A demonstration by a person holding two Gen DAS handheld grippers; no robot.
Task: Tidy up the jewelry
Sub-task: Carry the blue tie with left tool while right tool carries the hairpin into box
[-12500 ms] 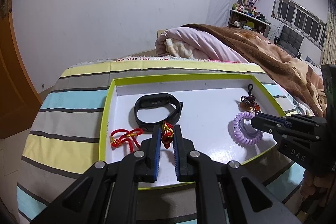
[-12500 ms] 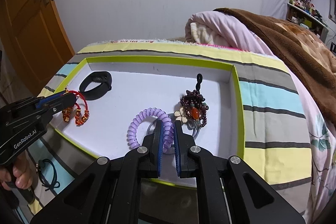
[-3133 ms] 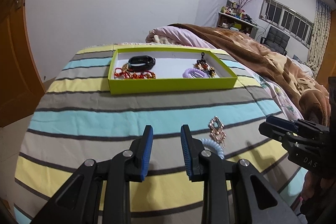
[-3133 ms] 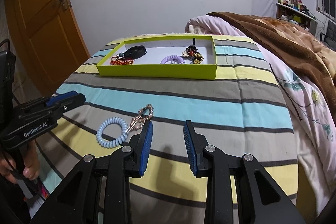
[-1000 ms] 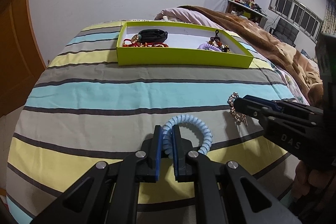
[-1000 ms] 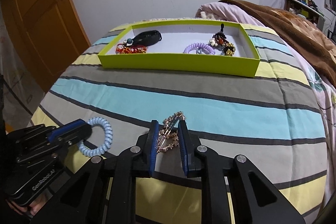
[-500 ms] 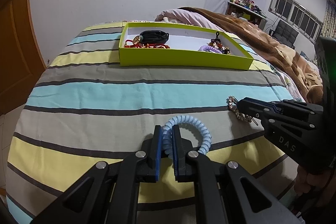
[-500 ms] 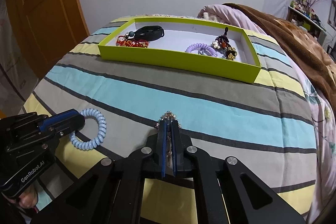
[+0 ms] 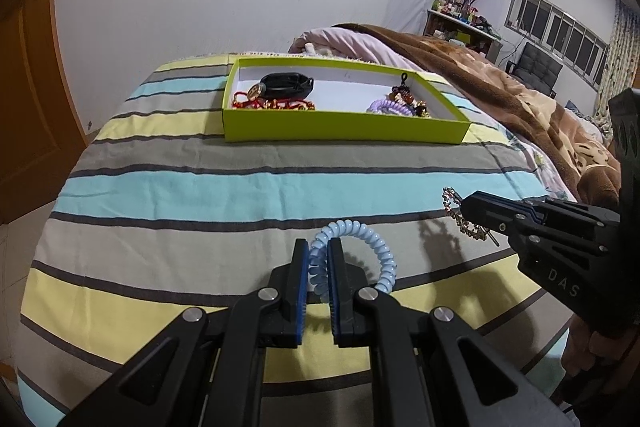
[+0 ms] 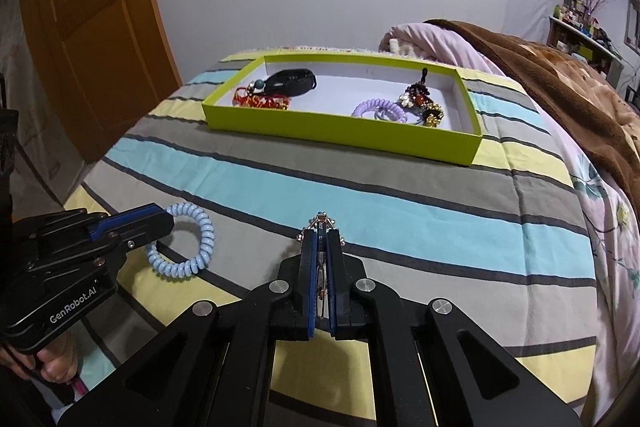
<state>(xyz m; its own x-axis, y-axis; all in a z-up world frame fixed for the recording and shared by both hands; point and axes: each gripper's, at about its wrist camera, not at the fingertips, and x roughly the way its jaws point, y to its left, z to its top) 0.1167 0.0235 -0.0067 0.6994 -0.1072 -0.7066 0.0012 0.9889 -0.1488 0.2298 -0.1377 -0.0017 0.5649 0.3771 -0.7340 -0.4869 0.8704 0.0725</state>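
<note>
My left gripper [image 9: 317,254] is shut on a light blue coil bracelet [image 9: 380,251], lifted above the striped bedspread; it also shows in the right wrist view [image 10: 192,247]. My right gripper [image 10: 321,241] is shut on a gold rhinestone hair clip [image 10: 320,225], seen in the left wrist view [image 9: 460,213] hanging from the right gripper's tips [image 9: 474,205]. The lime green tray [image 9: 344,135] lies further back. It holds a black band [image 9: 286,85], red cord charms [image 9: 272,103], a purple coil bracelet [image 9: 390,107] and a dark beaded charm [image 9: 406,93].
A striped bedspread [image 9: 240,187] covers the bed. A brown blanket [image 9: 500,95] and pink duvet [image 10: 432,39] lie at the right. An orange door [image 10: 88,27] stands at the left. The left gripper's body [image 10: 80,251] is at lower left in the right wrist view.
Both grippers shut on their items about a second ago and have lifted them off the bedspread. The tray looks a little nearer than half a second ago.
</note>
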